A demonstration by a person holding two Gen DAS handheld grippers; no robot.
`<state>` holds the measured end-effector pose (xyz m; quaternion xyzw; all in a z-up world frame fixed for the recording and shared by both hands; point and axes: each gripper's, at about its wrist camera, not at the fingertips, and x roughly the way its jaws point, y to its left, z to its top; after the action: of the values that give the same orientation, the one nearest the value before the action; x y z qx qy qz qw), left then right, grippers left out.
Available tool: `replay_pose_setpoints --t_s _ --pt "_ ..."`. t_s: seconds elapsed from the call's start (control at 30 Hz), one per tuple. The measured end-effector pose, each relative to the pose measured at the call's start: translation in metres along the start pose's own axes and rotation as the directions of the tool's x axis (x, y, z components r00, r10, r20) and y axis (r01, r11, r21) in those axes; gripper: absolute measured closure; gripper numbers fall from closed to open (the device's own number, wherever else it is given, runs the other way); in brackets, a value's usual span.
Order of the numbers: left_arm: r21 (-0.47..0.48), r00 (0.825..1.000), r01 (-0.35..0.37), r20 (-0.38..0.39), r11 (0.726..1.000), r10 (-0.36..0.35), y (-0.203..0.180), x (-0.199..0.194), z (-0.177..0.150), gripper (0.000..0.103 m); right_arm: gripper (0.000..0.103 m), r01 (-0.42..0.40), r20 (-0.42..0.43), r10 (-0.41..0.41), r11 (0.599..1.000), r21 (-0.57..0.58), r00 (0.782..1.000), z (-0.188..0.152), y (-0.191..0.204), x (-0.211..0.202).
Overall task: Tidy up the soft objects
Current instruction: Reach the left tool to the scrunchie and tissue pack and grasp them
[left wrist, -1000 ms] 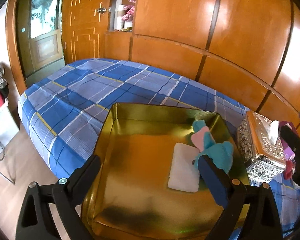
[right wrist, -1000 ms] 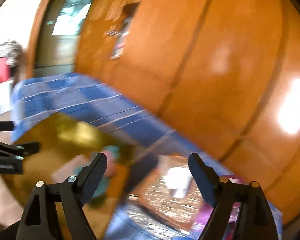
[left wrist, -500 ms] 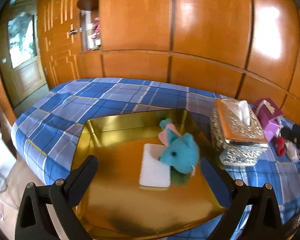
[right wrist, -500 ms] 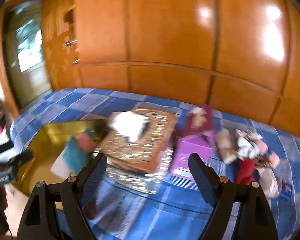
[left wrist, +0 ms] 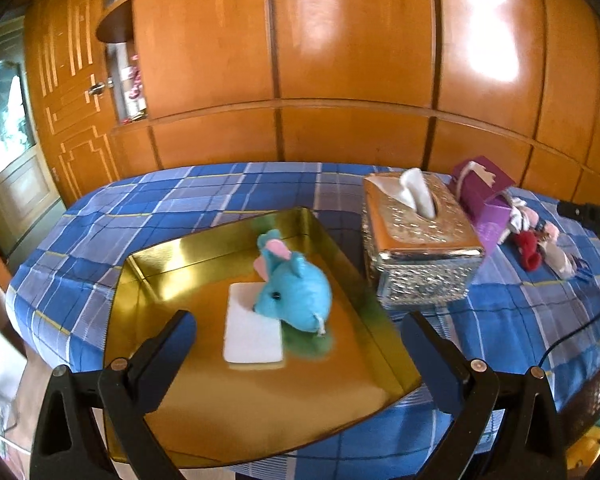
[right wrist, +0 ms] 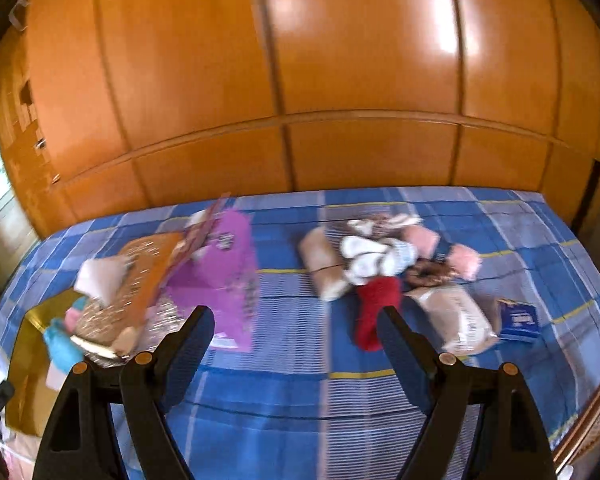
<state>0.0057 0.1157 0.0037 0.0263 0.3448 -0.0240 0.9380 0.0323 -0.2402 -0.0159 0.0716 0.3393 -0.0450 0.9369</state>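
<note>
With its jaws spread wide and empty, the right gripper [right wrist: 296,334] faces the heap of soft toys [right wrist: 396,260] on the plaid bedspread [right wrist: 300,392], where the red plush piece [right wrist: 374,300] looks light and squashy, best pinched across its thick middle.
</note>
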Motion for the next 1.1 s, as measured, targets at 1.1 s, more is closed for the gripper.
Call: replay_pose_setpoints --t_s 1.1 --pt "0.407 0.891 0.451 -0.159 0.795 -0.425 -0.268 0.027 0.089 0.006 0.018 0.147 -0.002 -0.175 0.82 0.553 0.985 0.004 -0.209 0.028"
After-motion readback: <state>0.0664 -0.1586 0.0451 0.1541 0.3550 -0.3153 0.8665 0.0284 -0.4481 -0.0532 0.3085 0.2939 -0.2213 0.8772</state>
